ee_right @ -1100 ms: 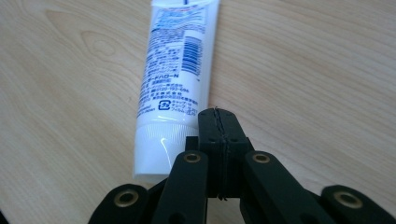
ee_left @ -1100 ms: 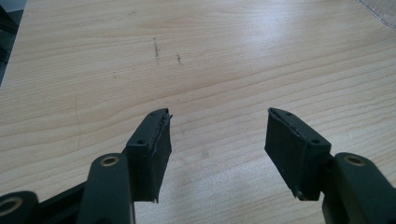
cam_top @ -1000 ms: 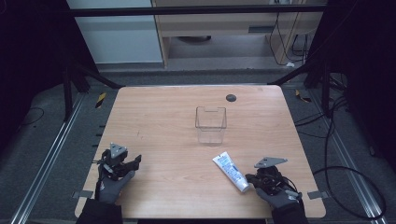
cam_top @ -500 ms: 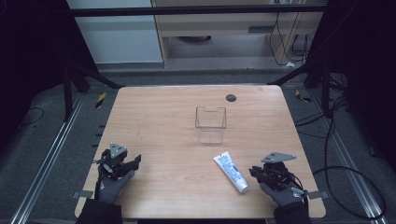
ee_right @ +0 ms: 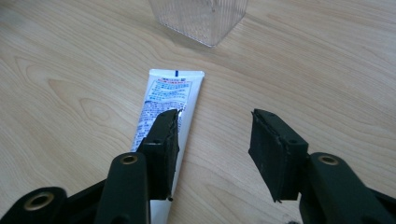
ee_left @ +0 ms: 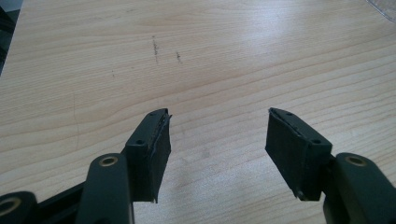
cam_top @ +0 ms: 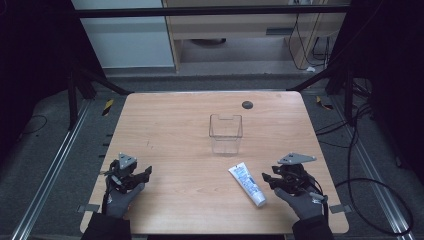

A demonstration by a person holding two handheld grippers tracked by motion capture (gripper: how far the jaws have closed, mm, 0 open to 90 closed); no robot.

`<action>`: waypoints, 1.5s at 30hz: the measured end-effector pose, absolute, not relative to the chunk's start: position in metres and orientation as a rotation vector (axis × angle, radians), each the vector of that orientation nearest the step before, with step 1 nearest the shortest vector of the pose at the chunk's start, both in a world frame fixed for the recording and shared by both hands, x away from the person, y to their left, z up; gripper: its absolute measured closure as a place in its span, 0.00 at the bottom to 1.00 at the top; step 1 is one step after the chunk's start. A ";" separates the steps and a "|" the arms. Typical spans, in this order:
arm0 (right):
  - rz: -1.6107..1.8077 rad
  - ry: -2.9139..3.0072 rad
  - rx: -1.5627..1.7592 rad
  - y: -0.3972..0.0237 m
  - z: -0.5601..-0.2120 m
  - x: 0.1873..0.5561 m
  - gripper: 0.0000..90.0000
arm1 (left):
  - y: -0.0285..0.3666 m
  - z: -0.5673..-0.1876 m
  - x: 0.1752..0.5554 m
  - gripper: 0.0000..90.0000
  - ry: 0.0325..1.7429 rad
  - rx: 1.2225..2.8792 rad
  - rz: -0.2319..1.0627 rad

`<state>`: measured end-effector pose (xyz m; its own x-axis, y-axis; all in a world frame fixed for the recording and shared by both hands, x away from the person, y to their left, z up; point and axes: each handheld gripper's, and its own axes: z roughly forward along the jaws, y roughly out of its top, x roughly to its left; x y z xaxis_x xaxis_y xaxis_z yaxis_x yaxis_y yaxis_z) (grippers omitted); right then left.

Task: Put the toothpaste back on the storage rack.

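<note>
Pale wood table (cam_top: 180, 125) carries a clear plastic container (cam_top: 225, 132) near its middle and a white toothpaste tube (cam_top: 247, 184) lying flat just in front of it. The right gripper (cam_top: 274, 180) sits just beside the tube, jaws spread and empty. The left gripper (cam_top: 145, 173) rests well apart, jaws also spread. Likely an approach step; next the right jaws must straddle the tube and close.

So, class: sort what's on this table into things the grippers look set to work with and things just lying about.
Likely in play:
- tube, beside the right gripper, both jaws open
- clear container

Just there:
- small dark disc at the table's far edge
- left gripper, open over bare wood
</note>
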<state>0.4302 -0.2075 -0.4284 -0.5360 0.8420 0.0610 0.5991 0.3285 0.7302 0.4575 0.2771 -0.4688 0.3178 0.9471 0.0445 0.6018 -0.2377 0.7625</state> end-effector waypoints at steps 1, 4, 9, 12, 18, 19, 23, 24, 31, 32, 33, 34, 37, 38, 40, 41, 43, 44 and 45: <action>1.035 2.272 1.288 -0.207 -0.428 0.430 0.56 | 0.277 -0.469 0.458 0.43 1.366 1.942 0.684; 1.037 2.270 1.290 -0.204 -0.425 0.432 0.55 | 0.277 -0.469 0.458 0.43 1.365 1.944 0.683; 1.017 2.271 1.282 -0.196 -0.416 0.438 0.53 | 0.277 -0.469 0.458 0.43 1.368 1.943 0.684; 1.009 2.289 1.274 -0.188 -0.412 0.440 0.52 | 0.277 -0.470 0.458 0.43 1.367 1.947 0.683; 0.987 2.331 1.255 -0.172 -0.413 0.444 0.51 | 0.276 -0.470 0.458 0.43 1.366 1.948 0.683; 0.979 2.337 1.251 -0.169 -0.413 0.445 0.51 | 0.276 -0.470 0.458 0.43 1.366 1.948 0.683; 0.957 2.361 1.247 -0.161 -0.414 0.449 0.48 | 0.276 -0.470 0.459 0.43 1.365 1.949 0.682; 0.953 2.367 1.246 -0.159 -0.415 0.450 0.48 | 0.276 -0.470 0.458 0.43 1.365 1.949 0.682; 0.897 2.417 1.249 -0.149 -0.421 0.455 0.47 | 0.276 -0.470 0.459 0.43 1.365 1.950 0.679; 0.888 2.421 1.249 -0.148 -0.422 0.456 0.46 | 0.276 -0.470 0.459 0.43 1.364 1.951 0.678; 0.883 2.424 1.246 -0.146 -0.423 0.457 0.46 | 0.276 -0.470 0.459 0.43 1.364 1.950 0.678; 0.870 2.431 1.251 -0.145 -0.424 0.457 0.46 | 0.276 -0.470 0.459 0.43 1.364 1.950 0.678; 0.853 2.445 1.253 -0.142 -0.427 0.459 0.45 | 0.276 -0.470 0.459 0.43 1.363 1.952 0.676; 0.846 2.449 1.252 -0.141 -0.428 0.460 0.45 | 0.276 -0.470 0.459 0.43 1.363 1.953 0.676; 0.838 2.457 1.254 -0.139 -0.430 0.461 0.45 | 0.276 -0.470 0.459 0.43 1.363 1.953 0.675; 0.828 2.460 1.256 -0.139 -0.432 0.462 0.45 | 0.276 -0.470 0.459 0.43 1.362 1.953 0.675; 0.821 2.469 1.261 -0.137 -0.434 0.463 0.45 | 0.276 -0.470 0.459 0.43 1.362 1.953 0.674; 0.815 2.472 1.265 -0.137 -0.436 0.464 0.45 | 0.276 -0.470 0.459 0.43 1.363 1.952 0.675; 0.808 2.477 1.267 -0.136 -0.437 0.464 0.45 | 0.276 -0.470 0.459 0.43 1.362 1.952 0.675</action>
